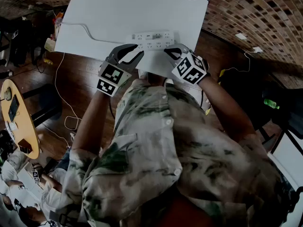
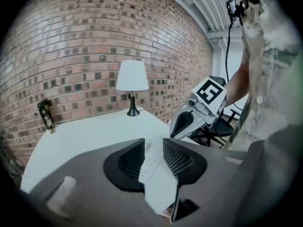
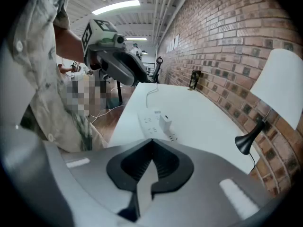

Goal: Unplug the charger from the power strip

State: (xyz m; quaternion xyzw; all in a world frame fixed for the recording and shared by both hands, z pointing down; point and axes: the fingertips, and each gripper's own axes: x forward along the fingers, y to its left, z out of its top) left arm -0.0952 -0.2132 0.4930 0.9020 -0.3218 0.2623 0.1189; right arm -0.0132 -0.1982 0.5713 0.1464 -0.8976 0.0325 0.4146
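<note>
1. Round wooden side table point(image 1: 18, 119), far left on the floor, off the tabletop. It carries several small items that we cannot identify.

2. White tabletop point(image 1: 118, 13), set against a brick wall point(image 2: 71, 41). At its wall edge we note a small dark object point(image 2: 45, 113), too small to name.

3. White cable point(image 1: 85, 30). It runs across the tabletop from the left edge to the left end of the power strip.

4. Left tool point(image 1: 138, 50), with its marker cube toward the person and its tips just beside the strip's near left corner. In the left gripper view the left tool point(image 2: 154, 143) has its jaws a little apart. A white surface dotted with socket holes fills the narrow gap. We cannot tell whether the jaws touch it.

5. Power strip point(image 1: 153, 40), white, lying flat near the tabletop's front edge between the two tools. Contents: one white charger point(image 3: 166, 123), seated upright in a socket about midway along. The other sockets we can see hold no plug.

6. Right tool point(image 1: 171, 51), at the strip's near right corner. In the right gripper view the right tool point(image 3: 150, 143) has its jaws pressed together at the tips with nothing between them. The strip and charger lie just ahead of it.

7. Lamp point(image 2: 132, 77), with a white shade on a dark stem and base. It stands at the far right of the tabletop by the wall, well apart from the strip.
</note>
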